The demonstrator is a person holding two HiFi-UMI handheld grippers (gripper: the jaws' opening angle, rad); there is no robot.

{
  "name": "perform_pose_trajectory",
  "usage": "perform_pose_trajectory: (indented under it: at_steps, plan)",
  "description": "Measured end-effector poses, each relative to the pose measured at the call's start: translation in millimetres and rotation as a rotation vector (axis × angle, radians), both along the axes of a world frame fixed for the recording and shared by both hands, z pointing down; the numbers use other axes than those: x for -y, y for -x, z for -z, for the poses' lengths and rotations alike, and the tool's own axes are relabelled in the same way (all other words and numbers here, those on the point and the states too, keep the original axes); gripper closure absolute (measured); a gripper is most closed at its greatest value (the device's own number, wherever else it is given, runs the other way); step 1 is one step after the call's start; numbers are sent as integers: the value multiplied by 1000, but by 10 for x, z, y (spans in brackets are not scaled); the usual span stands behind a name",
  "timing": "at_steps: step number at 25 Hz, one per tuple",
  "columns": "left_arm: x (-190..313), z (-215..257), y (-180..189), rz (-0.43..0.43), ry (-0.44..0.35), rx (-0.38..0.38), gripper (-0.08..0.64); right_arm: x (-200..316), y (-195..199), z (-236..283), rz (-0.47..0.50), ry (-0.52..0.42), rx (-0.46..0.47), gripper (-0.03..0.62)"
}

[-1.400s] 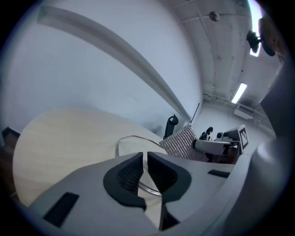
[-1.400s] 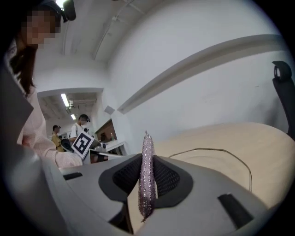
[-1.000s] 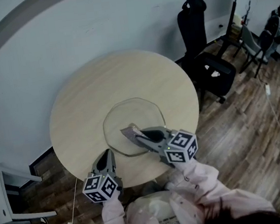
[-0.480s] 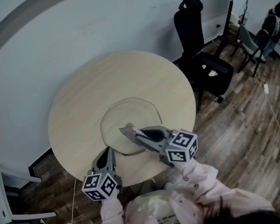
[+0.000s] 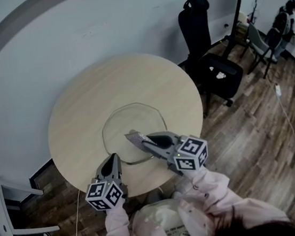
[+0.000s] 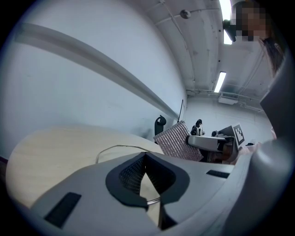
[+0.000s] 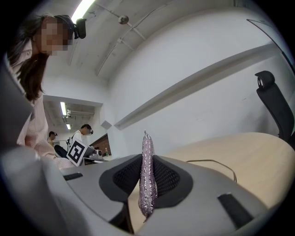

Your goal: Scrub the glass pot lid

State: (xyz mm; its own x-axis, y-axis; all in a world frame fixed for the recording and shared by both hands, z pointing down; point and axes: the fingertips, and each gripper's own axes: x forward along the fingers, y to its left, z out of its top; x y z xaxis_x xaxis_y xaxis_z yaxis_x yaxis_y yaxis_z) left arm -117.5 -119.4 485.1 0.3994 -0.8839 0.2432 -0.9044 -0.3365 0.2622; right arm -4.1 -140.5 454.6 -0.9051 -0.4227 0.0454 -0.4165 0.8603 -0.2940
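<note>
Since the lid [image 5: 137, 119], flat mid-frame on the surface [image 5: 82, 112], is likely stiff, slick and breakable, the left gripper [image 5: 113, 158] pinches its rim; the right gripper [image 5: 142, 140] pinches a pad [image 5: 133, 138].

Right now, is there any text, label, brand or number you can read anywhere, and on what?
None can be read.
The left gripper and right gripper bear only black-and-white square marker patterns, no letters or digits.
The glass lid, scrub pad and table show no print.
</note>
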Motion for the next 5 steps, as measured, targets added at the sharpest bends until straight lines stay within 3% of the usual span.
perform_pose_trajectory:
  at_steps: [5]
  plan:
    - [19,45,-100,-26,-12,21,565,3,-41,18,0,-24,-9,515]
